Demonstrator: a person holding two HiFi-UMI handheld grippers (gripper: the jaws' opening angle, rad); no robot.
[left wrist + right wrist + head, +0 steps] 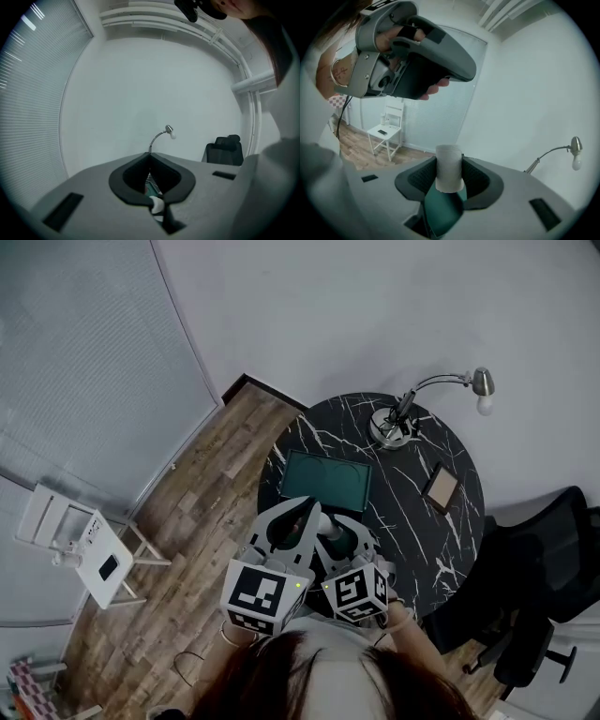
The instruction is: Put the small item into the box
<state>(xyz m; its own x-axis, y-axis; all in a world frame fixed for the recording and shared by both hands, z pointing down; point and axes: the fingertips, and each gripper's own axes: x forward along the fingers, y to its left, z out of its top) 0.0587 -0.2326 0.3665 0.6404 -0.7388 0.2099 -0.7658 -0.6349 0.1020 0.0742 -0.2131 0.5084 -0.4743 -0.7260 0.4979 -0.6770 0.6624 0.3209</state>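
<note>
A white paper roll (449,168) stands upright between the pads of my right gripper (449,174), which is shut on it. Right under the roll shows the dark green box (440,211). In the head view the shallow green box (287,474) lies on the near left part of the round black marble table (412,521). Both grippers hover at its near edge, the right gripper (341,534) beside the left gripper (307,509). In its own view my left gripper (150,157) has its tips together with nothing held. Through the slit below, a bit of green and a small white shape appear.
A silver gooseneck desk lamp (403,418) stands at the table's far side. A small brown flat item (441,487) lies right of the box. A black office chair (539,577) is at the right. A white chair (89,540) stands on the wooden floor at the left.
</note>
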